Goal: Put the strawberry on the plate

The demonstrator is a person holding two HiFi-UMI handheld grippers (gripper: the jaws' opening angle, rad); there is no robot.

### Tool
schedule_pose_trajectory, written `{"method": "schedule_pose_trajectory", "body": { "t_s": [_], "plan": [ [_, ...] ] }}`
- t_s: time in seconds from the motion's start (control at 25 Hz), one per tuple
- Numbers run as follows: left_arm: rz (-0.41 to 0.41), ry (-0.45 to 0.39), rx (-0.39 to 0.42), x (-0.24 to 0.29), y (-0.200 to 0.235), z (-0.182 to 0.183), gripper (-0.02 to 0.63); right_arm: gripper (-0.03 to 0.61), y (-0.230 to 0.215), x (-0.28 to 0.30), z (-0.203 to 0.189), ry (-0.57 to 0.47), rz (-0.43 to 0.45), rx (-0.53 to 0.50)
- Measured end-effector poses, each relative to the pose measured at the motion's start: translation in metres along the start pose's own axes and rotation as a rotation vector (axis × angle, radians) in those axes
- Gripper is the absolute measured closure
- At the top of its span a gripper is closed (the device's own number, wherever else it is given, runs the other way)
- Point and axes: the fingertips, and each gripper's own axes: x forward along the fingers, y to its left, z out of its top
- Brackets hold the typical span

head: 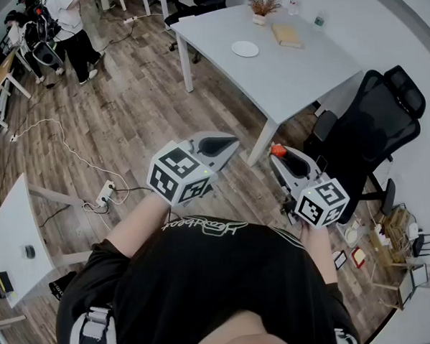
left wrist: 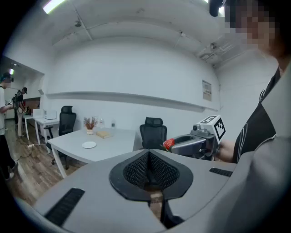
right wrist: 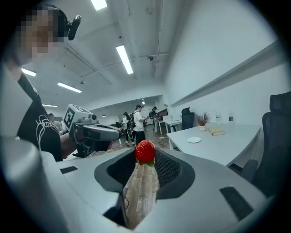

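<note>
Well short of the table (head: 289, 70) yet: got the strawberry (right wrist: 144, 150) pinched in the right hand-held gripper (right wrist: 144, 157), left hand-held gripper (left wrist: 149, 173) squeezed together, empty. Left to do: carry to the plate (head: 245, 49), let go.

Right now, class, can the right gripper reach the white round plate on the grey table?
Probably not yet: the white round plate lies well beyond the right gripper, but nothing stands between them.

The strawberry (right wrist: 144, 151) is small and red, pinched up in the air by the right gripper (head: 280, 157). Its green leaves seem to point down. The plate (head: 245, 49) is round and white, flat on the table (head: 303, 77), far away.
</note>
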Motion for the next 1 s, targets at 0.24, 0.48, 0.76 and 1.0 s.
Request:
{"method": "schedule_pose_trajectory", "body": {
  "t_s": [0.24, 0.48, 0.76, 1.0],
  "plan": [
    [0.005, -0.011, -0.020, -0.003, -0.004, 0.001, 0.606, 0.453, 0.002, -0.002, 0.005, -0.017, 0.002, -0.009],
    [0.026, -0.015, -0.028, -0.003, -0.002, 0.001, 0.607, 0.453, -0.005, -0.006, 0.007, -0.029, 0.001, -0.006],
    [0.044, -0.025, -0.015, -0.003, -0.006, 0.008, 0.607, 0.453, -0.002, -0.009, 0.019, -0.044, 0.021, -0.053],
    [0.076, -0.024, -0.016, -0.010, -0.004, 0.007, 0.606, 0.453, 0.002, -0.009, 0.024, -0.067, 0.042, -0.083]
  ]
}}
